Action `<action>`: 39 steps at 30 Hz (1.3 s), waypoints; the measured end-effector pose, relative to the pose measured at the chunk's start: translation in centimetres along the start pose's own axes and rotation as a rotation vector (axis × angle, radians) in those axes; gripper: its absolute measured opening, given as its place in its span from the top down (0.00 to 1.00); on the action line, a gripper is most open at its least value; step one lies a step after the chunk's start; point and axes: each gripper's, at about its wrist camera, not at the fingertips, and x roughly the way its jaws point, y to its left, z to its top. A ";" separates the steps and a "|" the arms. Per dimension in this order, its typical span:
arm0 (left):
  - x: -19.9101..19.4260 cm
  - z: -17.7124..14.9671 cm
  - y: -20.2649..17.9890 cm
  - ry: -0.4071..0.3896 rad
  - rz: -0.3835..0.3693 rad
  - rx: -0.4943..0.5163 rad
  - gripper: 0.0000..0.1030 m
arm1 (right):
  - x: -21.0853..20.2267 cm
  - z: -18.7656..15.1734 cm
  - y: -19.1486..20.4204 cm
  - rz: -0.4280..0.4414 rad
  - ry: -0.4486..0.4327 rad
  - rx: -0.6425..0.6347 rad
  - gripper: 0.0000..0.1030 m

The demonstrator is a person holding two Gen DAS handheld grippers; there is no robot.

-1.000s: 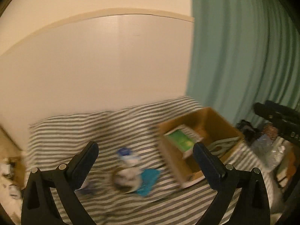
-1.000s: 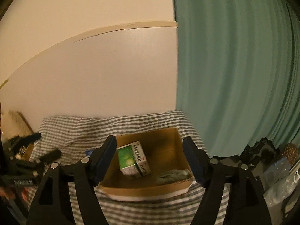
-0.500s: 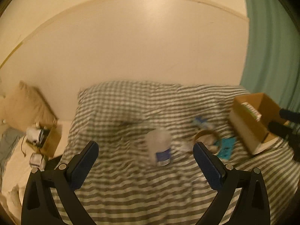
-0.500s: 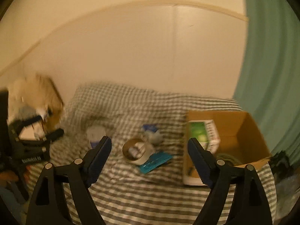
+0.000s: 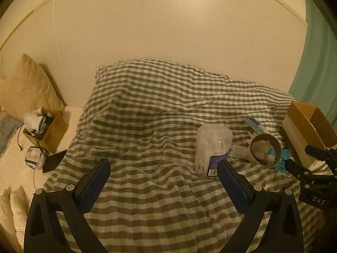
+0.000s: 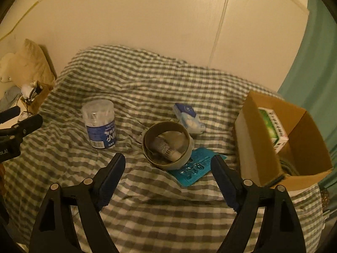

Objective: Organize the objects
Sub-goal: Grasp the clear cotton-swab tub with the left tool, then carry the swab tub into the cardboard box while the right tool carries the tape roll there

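On the checked bedspread (image 5: pixel 147 130) stands a clear cotton-swab jar (image 5: pixel 212 147) (image 6: pixel 100 124) with a blue label. Beside it lies a tape roll (image 6: pixel 168 145) (image 5: pixel 265 150) with a small tube (image 6: pixel 166 149) inside, on a teal packet (image 6: pixel 194 168). A blue-white tissue pack (image 6: pixel 187 118) lies behind. A cardboard box (image 6: pixel 280 145) (image 5: pixel 305 126) at right holds a green-white carton (image 6: pixel 273 128). My left gripper (image 5: pixel 163 169) is open and empty, left of the jar. My right gripper (image 6: pixel 168 164) is open and empty, just in front of the roll.
A pillow (image 5: pixel 29 86) and a small cluttered box (image 5: pixel 45 126) sit left of the bedspread, with a cable and a black wedge (image 5: pixel 54 160). A teal curtain (image 6: pixel 316 67) hangs at right, a pale wall behind. The right gripper's body shows at the left wrist view's right edge (image 5: pixel 313 177).
Both cameras have swung left from the cardboard box toward the middle of the bed. The jar, roll and packet have come into clear view. Both grippers stay open.
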 end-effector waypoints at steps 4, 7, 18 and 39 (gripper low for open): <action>1.2 -0.4 -1.6 0.002 -0.024 0.040 0.00 | 2.5 0.4 -0.3 0.016 0.030 0.013 0.19; 2.4 -0.8 -3.1 0.029 -0.013 0.104 0.00 | 4.4 0.5 -0.6 0.027 0.062 0.053 0.19; 8.4 0.0 -7.1 0.114 -0.074 0.136 0.00 | 5.9 -0.4 -1.0 -0.020 0.094 0.053 0.20; 10.4 1.3 -5.5 0.165 -0.149 0.054 0.38 | 11.3 1.4 0.3 -0.056 0.190 -0.033 0.20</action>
